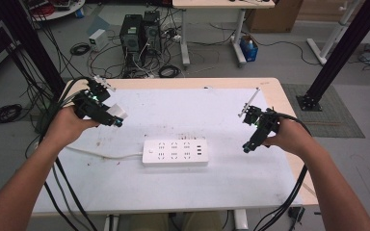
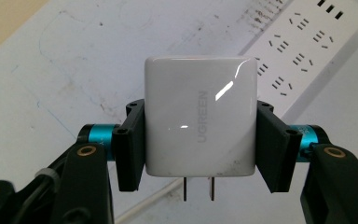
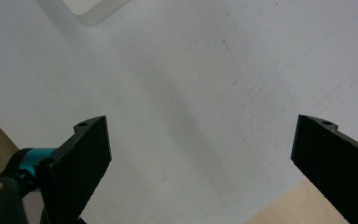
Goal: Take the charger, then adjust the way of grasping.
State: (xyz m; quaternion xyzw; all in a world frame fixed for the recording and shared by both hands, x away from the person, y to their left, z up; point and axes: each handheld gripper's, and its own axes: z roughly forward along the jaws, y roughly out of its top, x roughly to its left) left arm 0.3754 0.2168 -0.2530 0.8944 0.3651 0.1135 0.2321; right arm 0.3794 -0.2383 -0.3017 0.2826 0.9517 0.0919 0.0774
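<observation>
Left gripper view has the white charger (image 2: 199,116) square in the middle, pinched on both flat sides by the black jaws of the left tool (image 2: 200,142), its two metal prongs (image 2: 198,189) pointing down toward the camera and "UGREEN" printed along its face. Behind it a corner of the white power strip (image 2: 298,46) lies on the pale mat. From the high view, the charger (image 1: 117,111) is held up in the air over the left part of the table (image 1: 270,89), well apart from the power strip (image 1: 175,152), which lies flat near the middle of the white mat (image 1: 188,110) with its cord (image 1: 101,154) running off to the left. The left tool (image 1: 110,117) sits in the person's left hand (image 1: 70,124). Over on the other side, the right tool (image 1: 250,142) hangs above the mat's right edge in the right hand (image 1: 289,137); in the right gripper view its jaws stand wide apart with nothing between them, over bare mat (image 3: 191,93).
</observation>
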